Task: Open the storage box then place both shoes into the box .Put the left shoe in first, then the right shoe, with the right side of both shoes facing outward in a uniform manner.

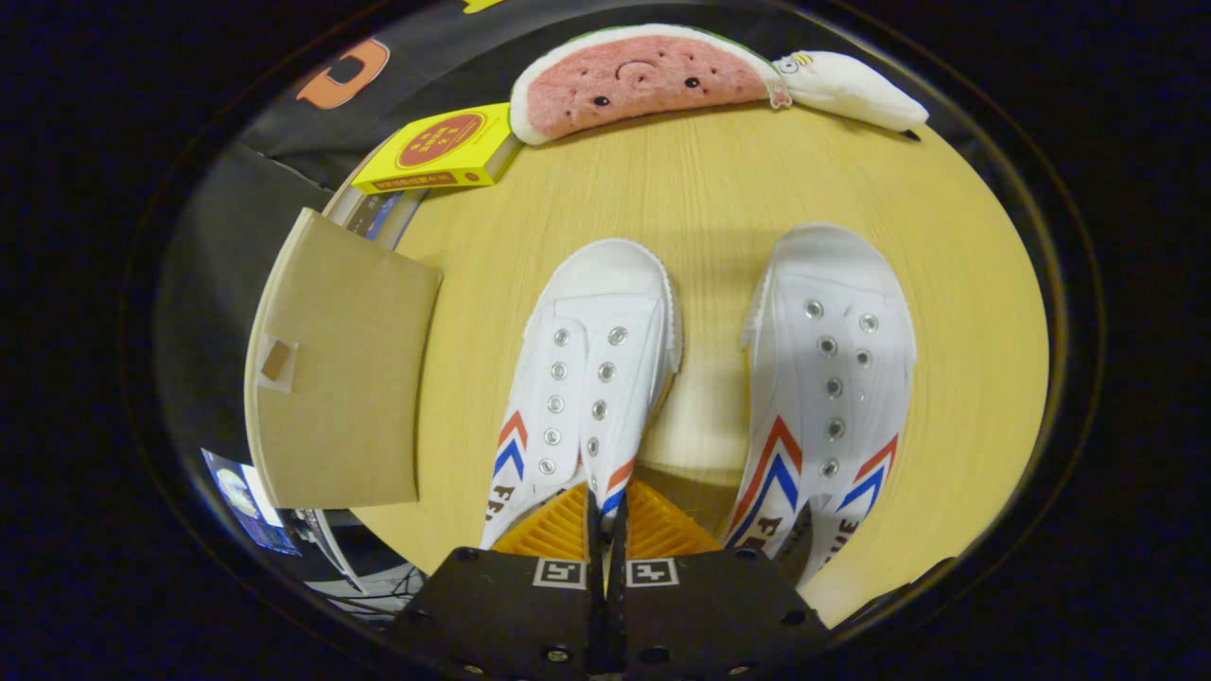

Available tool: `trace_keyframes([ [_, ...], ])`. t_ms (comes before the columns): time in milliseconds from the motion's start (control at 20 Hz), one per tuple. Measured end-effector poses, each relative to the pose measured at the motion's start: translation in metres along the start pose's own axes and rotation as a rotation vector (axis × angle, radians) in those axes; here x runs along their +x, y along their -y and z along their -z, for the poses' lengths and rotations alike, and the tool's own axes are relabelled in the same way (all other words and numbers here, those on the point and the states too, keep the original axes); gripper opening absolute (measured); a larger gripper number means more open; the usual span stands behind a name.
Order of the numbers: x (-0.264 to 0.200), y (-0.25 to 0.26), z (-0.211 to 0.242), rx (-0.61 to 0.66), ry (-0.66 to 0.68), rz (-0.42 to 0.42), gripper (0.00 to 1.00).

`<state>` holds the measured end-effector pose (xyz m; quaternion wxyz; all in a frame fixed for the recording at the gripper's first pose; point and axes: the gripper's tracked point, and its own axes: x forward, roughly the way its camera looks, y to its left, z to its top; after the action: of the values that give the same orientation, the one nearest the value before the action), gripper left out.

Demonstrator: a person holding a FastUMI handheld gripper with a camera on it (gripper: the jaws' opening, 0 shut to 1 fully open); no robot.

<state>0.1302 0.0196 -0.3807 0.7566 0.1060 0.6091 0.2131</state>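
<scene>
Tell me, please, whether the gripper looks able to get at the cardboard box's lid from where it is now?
Probably yes. The gripper sits closed over the heel of the nearer shoe, apparently pinching its fabric, and the cardboard box lies beside that shoe with only bare table between. It would likely need to let go first.

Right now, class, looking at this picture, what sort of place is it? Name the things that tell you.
Probably a staged tabletop for a tidying exercise, not a real home: a wooden table holds two white shoes, a cardboard box and a watermelon plush. The claw grips the nearer shoe's tongue.
</scene>
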Motion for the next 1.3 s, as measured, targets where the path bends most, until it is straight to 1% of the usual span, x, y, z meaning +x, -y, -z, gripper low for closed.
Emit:
trace_keyframes([
  [200, -0.028, -0.013, 0.011, -0.013, 0.049, -0.042, 0.01],
  [350, -0.058, -0.042, 0.009, -0.025, 0.086, -0.082, 0.0],
  [600, -0.109, -0.116, -0.005, -0.09, 0.155, -0.117, 0.0],
  [700, -0.122, -0.151, -0.01, -0.116, 0.175, -0.123, 0.0],
  [800, -0.129, -0.186, -0.013, -0.118, 0.183, -0.152, 0.0],
  [900, -0.128, -0.217, -0.017, -0.127, 0.183, -0.181, 0.0],
  [950, -0.123, -0.231, -0.018, -0.136, 0.184, -0.183, 0.0],
  [1200, -0.079, -0.293, -0.025, -0.175, 0.164, -0.145, 0.0],
  [1300, -0.057, -0.313, -0.029, -0.179, 0.173, -0.115, 0.0],
])
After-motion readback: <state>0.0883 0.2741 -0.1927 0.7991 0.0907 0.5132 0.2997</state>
